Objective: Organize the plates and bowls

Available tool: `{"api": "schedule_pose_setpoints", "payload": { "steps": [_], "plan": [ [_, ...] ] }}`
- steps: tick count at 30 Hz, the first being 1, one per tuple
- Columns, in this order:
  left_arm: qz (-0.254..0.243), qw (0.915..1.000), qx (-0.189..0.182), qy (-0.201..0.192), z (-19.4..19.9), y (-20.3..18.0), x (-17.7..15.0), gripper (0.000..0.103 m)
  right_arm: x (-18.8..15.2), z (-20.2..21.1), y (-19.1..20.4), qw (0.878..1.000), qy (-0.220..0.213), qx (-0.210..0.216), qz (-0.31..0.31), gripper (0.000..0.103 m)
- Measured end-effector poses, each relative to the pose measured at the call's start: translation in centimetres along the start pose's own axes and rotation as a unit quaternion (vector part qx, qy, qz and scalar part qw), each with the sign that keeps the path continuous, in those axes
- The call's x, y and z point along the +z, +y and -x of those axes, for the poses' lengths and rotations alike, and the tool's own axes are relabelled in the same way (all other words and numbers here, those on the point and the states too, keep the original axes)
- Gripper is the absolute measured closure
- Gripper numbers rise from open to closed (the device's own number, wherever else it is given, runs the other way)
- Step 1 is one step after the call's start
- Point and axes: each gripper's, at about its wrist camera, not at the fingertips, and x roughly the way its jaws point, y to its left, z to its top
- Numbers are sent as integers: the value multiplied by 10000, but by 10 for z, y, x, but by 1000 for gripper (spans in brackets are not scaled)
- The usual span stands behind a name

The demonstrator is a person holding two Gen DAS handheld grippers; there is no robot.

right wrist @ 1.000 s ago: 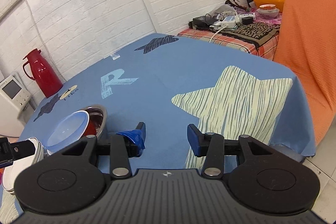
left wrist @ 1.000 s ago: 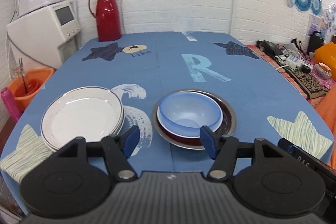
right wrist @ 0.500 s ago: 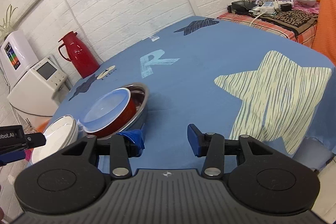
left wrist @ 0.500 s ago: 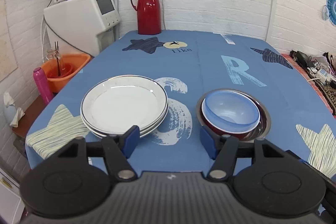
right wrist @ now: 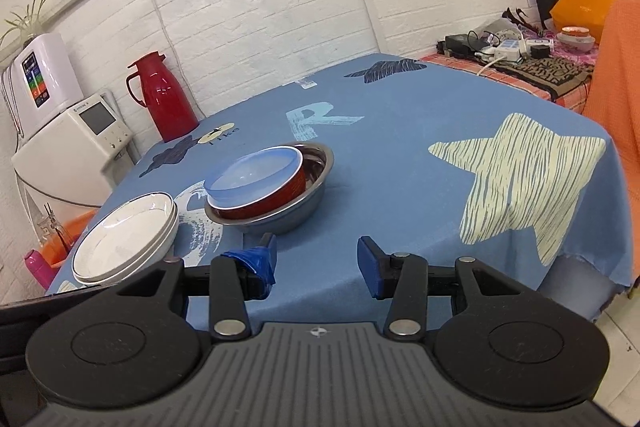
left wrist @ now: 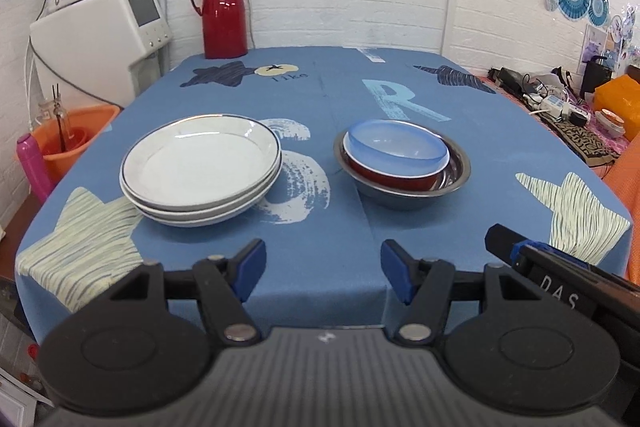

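Both cameras have pulled back and dropped lower since half a second ago, and now the near edge of the table shows in front of each tool, with the dishes sitting farther off. The left gripper hovers just off that near edge, fingers spread wide and holding nothing. The right gripper hangs off the same edge, toward the near right corner, its blue-padded fingers parted and empty too.

On the blue cloth, the stack of white plates rests toward the near left part of the surface; it looks like three plates, though the rims crowd together and the count is hard to be sure of. Just beside it to the right, apart and not touching, stands the bowl nest: a steel bowl at the bottom, a red bowl inside it, and a pale blue bowl on top, tilted slightly. The right wrist view shows the same nest with the blue bowl leaning toward the plates.

A red thermos jug stands at the far left corner.
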Motion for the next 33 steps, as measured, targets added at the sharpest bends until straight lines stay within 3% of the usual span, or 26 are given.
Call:
{"api": "schedule_pose_setpoints", "payload": {
  "steps": [13, 28, 33],
  "plan": [
    [55, 9996, 147, -231, 29, 18, -18, 40, -13, 25, 28, 9986, -234, 47, 478, 73],
    [57, 9977, 404, -537, 44, 28, -17, 38, -15, 24, 41, 9979, -359, 186, 515, 73],
    [382, 9979, 280, -434, 41, 39, -18, 37, -20, 21, 38, 9982, -331, 221, 449, 73]
  ]
}}
